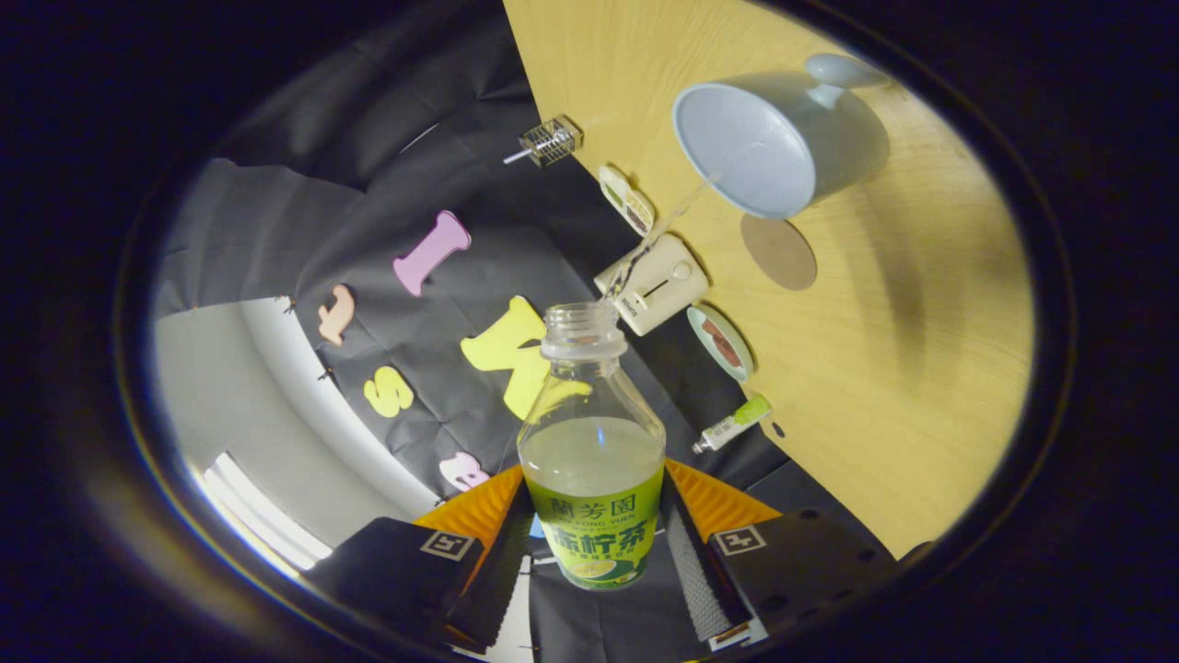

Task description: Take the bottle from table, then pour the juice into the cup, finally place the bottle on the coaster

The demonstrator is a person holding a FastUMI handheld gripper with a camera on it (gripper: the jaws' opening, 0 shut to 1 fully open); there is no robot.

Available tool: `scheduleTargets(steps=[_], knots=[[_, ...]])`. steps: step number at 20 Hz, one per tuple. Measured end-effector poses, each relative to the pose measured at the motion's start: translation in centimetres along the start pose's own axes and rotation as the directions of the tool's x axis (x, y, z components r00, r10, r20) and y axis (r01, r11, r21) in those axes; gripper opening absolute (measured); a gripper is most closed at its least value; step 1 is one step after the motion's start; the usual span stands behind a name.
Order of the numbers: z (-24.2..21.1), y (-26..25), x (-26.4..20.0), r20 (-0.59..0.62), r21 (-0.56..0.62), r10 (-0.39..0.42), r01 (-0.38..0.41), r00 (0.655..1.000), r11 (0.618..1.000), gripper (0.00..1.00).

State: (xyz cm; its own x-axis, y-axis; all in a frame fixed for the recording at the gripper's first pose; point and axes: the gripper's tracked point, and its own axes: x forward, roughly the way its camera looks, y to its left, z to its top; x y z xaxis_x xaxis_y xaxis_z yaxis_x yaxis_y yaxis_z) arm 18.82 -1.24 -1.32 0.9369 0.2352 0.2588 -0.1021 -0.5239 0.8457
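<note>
My gripper (594, 534) is shut on a clear bottle (592, 442) with a green label, one finger pressing on each side of it. The view is rolled, so the bottle is tipped toward the wooden table (884, 368). Its open neck points at a pale blue cup (769, 147) standing beyond the fingers. A thin stream of juice (659, 239) runs from the mouth to the cup's rim. Pale juice fills the bottle to about the label's top. A round brown coaster (779, 251) lies flat on the table just beside the cup.
Along the table's edge by the booth wall sit a small wire cage object (550, 141), an oval tag (626, 199), a cream box with a slot (652, 283), a small round dish (720, 343) and a green-capped tube (734, 424).
</note>
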Motion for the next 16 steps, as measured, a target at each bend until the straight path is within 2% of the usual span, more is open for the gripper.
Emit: scheduleTargets(steps=[16], knots=[[-0.1, 3.3, -0.3, 0.008, 0.103, 0.091, -0.091, 0.996, 0.991, 0.79]])
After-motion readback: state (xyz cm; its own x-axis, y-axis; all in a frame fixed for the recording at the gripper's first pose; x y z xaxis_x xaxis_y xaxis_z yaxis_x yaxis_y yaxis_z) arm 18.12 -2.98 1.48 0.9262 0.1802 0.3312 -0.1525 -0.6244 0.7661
